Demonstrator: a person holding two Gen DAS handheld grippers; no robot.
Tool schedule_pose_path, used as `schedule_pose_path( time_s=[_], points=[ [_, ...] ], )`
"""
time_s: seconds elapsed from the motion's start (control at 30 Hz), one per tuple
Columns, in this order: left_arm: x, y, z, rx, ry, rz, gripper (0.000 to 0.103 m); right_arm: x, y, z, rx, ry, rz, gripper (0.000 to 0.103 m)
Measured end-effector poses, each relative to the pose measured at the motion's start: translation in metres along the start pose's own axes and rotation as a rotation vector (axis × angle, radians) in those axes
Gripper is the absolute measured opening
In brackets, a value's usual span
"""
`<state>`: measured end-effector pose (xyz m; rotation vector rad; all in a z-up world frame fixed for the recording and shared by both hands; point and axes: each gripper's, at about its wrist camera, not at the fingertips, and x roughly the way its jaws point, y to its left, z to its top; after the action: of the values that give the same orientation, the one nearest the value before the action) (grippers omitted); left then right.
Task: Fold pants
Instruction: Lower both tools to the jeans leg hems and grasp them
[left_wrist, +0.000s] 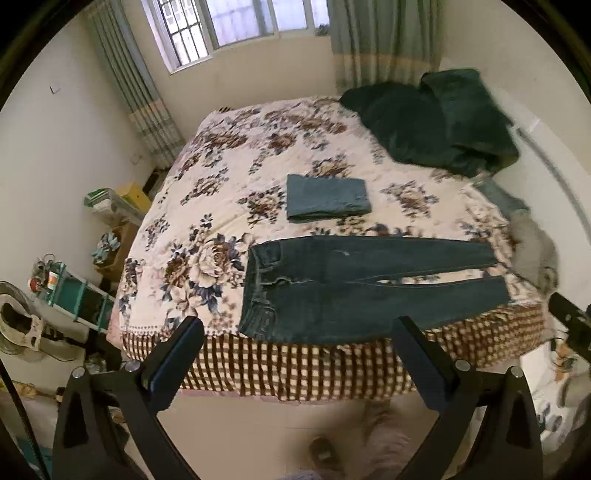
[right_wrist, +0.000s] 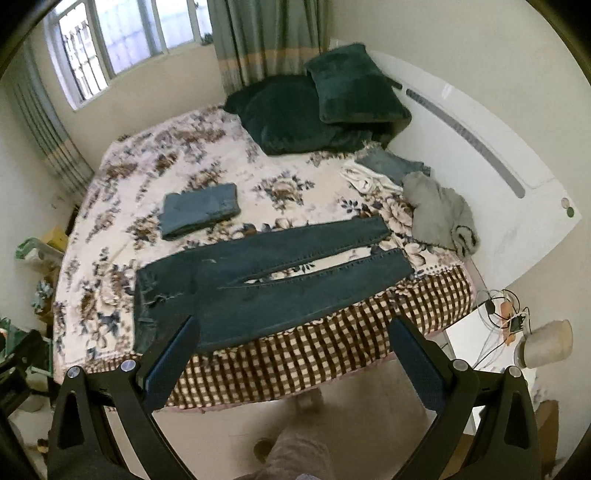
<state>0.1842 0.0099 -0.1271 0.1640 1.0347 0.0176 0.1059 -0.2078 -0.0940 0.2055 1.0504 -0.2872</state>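
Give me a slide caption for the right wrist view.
Open right hand-held gripper faces dark jeans laid flat on the floral bedspread.

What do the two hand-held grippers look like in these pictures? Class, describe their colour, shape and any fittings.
The left hand-held gripper and the right hand-held gripper look alike: matte black frames with triangular cut-outs, round silver bolt heads at the joints, and two flat, slab-like fingers with dark blue-black pads on their inner faces. No cables or markings show on either one.

Dark denim pants (left_wrist: 369, 280), matt, floral cloth bedspread (left_wrist: 236, 192), plush green pillows (right_wrist: 314, 110), matt black plastic tools.
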Motion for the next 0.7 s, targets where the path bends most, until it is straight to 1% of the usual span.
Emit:
schedule_pose_path(
  time_s=[0.07,0.1,0.2,0.3,0.33,0.37,0.43,0.53,0.6,0.7],
  points=[
    [0.023,-0.006,0.015,-0.007,0.023,0.0,0.103,0.032,0.0,0.02,-0.004,0.028,0.008,0.103],
    [0.039,-0.012,0.024,-0.009,0.036,0.02,0.103,0.051,0.002,0.032,-0.01,0.041,0.018,0.103],
    [0.079,-0.026,0.049,-0.023,0.079,0.046,0.103,0.111,0.007,0.07,-0.04,0.09,0.038,0.103],
    [0.129,-0.04,0.078,-0.061,0.136,0.052,0.103,0.181,0.008,0.115,-0.079,0.152,0.055,0.103],
    [0.14,-0.044,0.084,-0.068,0.146,0.056,0.103,0.198,0.008,0.126,-0.084,0.171,0.057,0.103],
    [0.159,-0.051,0.094,-0.071,0.162,0.06,0.103,0.217,0.008,0.138,-0.09,0.189,0.061,0.103],
    [0.188,-0.061,0.107,-0.068,0.188,0.075,0.103,0.263,0.006,0.165,-0.114,0.223,0.06,0.103],
    [0.239,-0.079,0.125,-0.047,0.228,0.083,0.103,0.329,0.008,0.2,-0.167,0.244,0.03,0.103],
    [0.28,-0.092,0.137,-0.019,0.26,0.079,0.103,0.368,0.007,0.214,-0.192,0.262,0.012,0.103],
    [0.337,-0.115,0.148,0.076,0.299,0.104,0.103,0.432,0.008,0.224,-0.253,0.298,-0.038,0.103]
  ],
)
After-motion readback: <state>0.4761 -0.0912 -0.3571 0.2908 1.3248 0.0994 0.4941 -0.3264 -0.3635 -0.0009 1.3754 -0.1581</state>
